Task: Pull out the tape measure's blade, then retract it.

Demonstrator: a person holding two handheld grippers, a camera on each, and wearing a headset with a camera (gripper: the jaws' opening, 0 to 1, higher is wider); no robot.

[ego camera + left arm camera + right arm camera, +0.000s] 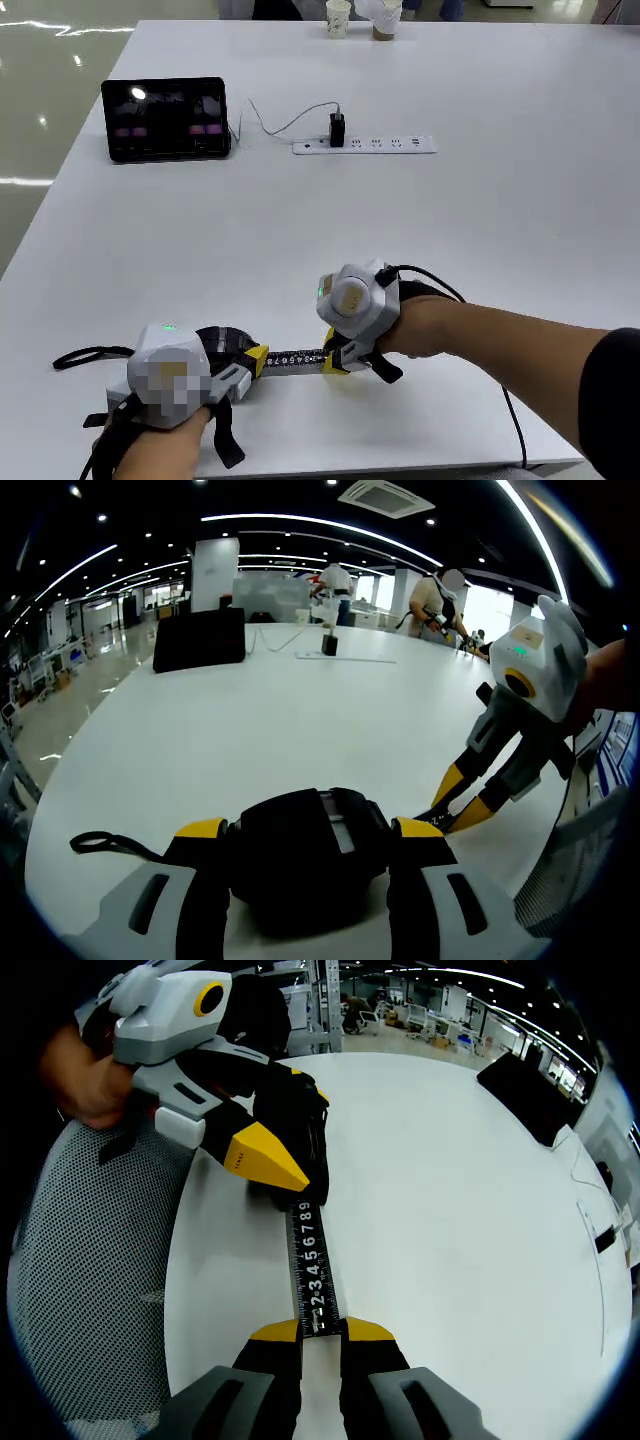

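At our seven o'clock the left gripper point(250, 362) clamps the black tape-measure case point(310, 865); the right gripper point(320, 1332) pinches its dark numbered blade point(308, 1260), barely drawn; we judge retraction still ahead.

The table point(420, 220) is rendered in plain white, with a faint sheen. The tape measure point(310, 865) is cased in black; its blade point(307, 1260) is coloured black and printed with white numerals and tick marks. The left gripper point(250, 365) and the right gripper point(335, 362) are finished in pale grey and white with black parts. Each is tipped in yellow and marked by a small green light. A strap point(85, 355) is seen in black. The tablet point(166, 118) is framed in black, its dark screen dotted with pink and purple patches. The power strip point(385, 145) is white; its plug point(338, 130) is black. A mesh point(90, 1260) is shown in grey, patterned all over with fine black dots.
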